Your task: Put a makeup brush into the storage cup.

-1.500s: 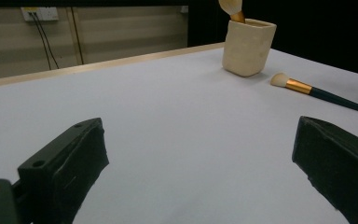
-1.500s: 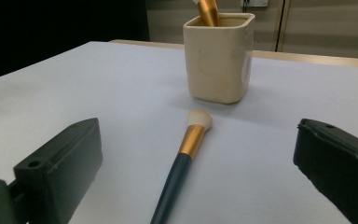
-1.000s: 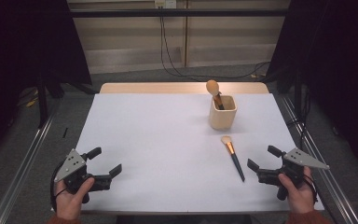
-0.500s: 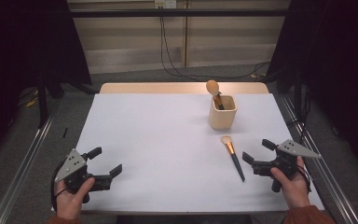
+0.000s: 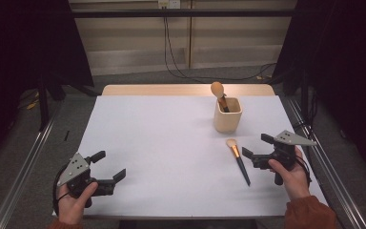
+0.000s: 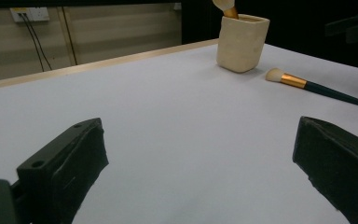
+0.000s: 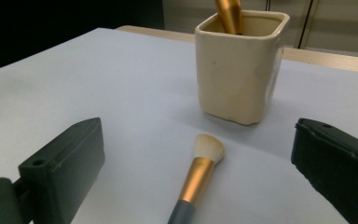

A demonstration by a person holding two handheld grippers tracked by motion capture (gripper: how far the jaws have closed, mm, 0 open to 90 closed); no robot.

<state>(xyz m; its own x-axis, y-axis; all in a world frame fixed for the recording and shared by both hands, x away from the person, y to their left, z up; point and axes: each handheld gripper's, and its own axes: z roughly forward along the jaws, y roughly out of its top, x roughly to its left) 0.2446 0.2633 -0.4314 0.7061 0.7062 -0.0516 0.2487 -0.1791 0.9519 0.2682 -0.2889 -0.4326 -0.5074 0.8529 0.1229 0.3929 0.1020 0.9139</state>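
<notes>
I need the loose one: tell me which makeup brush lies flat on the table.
The dark-handled brush with the gold collar, lying before the right gripper; the other brush stands in the cream cup.

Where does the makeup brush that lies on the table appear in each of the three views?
High view: makeup brush right of centre, beside the right hand-held gripper.
Left gripper view: upper right.
Right gripper view: bottom centre, between the open jaws.
Shared landmark: cream cup, just behind its bristles.
</notes>
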